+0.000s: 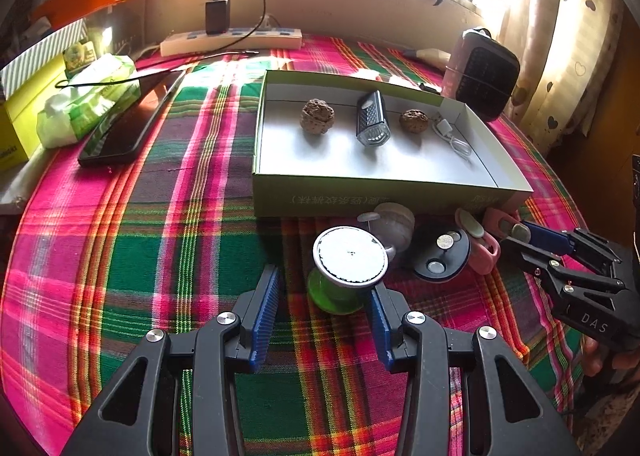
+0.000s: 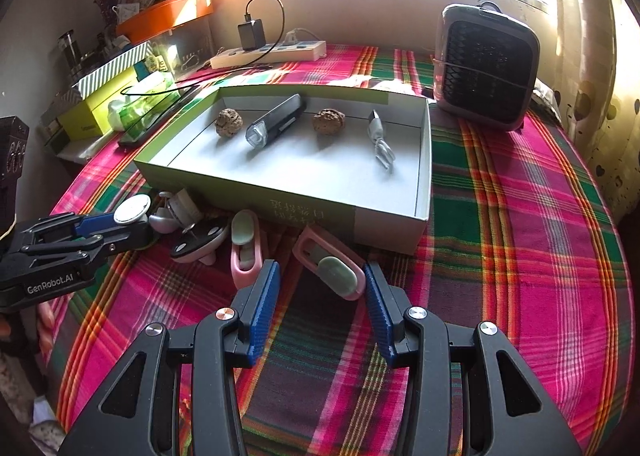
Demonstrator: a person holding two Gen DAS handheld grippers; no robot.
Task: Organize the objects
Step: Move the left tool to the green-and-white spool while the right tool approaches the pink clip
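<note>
An open box with green walls and a white floor holds two walnuts, a black lamp and a white cable. In front of it lies a green spool with a white top. My left gripper stands open around the spool, with a gap at the left pad. Two pink cases with pale green inserts lie nearby. One pink case sits between the open fingers of my right gripper, close to the right finger. The other pink case lies to its left.
A dark oval disc and a grey round piece lie among the loose items. A small heater stands back right. A power strip, a phone, a tissue pack and a yellow-green carton sit back left on the plaid cloth.
</note>
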